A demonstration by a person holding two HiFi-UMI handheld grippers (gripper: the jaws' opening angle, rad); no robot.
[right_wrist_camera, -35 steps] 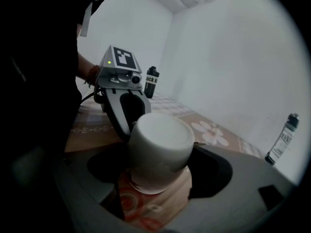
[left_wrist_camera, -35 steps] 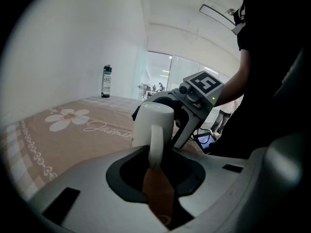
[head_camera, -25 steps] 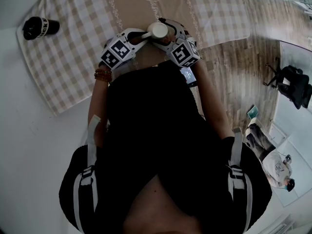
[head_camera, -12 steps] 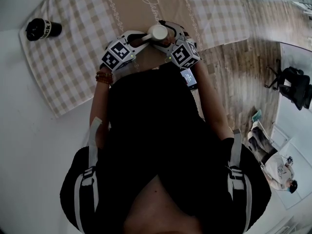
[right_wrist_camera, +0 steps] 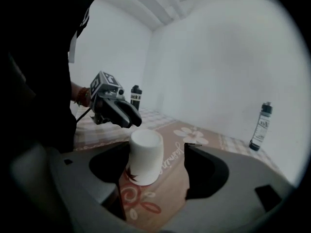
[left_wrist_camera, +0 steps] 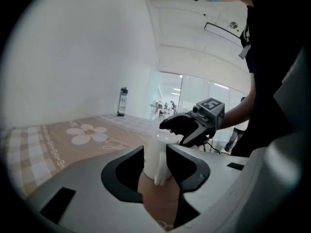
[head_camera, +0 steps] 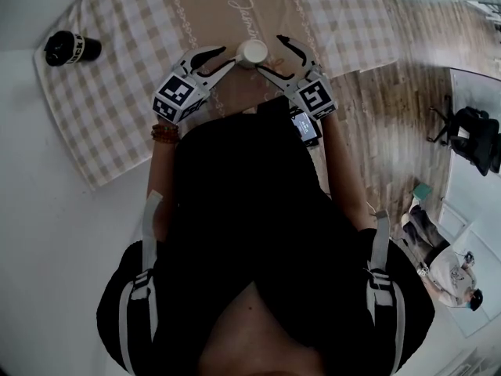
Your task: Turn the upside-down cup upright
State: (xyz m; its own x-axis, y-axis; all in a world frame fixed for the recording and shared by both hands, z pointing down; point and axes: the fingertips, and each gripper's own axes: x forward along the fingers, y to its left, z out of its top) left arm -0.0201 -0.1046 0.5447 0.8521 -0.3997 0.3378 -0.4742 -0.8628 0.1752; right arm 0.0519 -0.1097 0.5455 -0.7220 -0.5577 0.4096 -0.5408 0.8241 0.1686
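White upside-down cup [head_camera: 252,52] left standing on beige checked cloth [head_camera: 117,92].
Left gripper [head_camera: 224,57] jaws, just spread, and right gripper [head_camera: 270,55] jaws, just narrowed, are held around it unpinched; it could be toppled by an off-centre squeeze.

Cup [head_camera: 252,52] sits upside down on the tablecloth [head_camera: 117,92], near the surface's front edge, right before the person [head_camera: 258,233]. Way off to its left, at the cloth's corner — a flask [head_camera: 70,48], upright. Behind the cup comes the flower print [right_wrist_camera: 193,135], and beyond that, at the far end, a slim bottle [right_wrist_camera: 262,125]. Right of the surface — floor [head_camera: 391,116], an office chair [head_camera: 470,139] on it.
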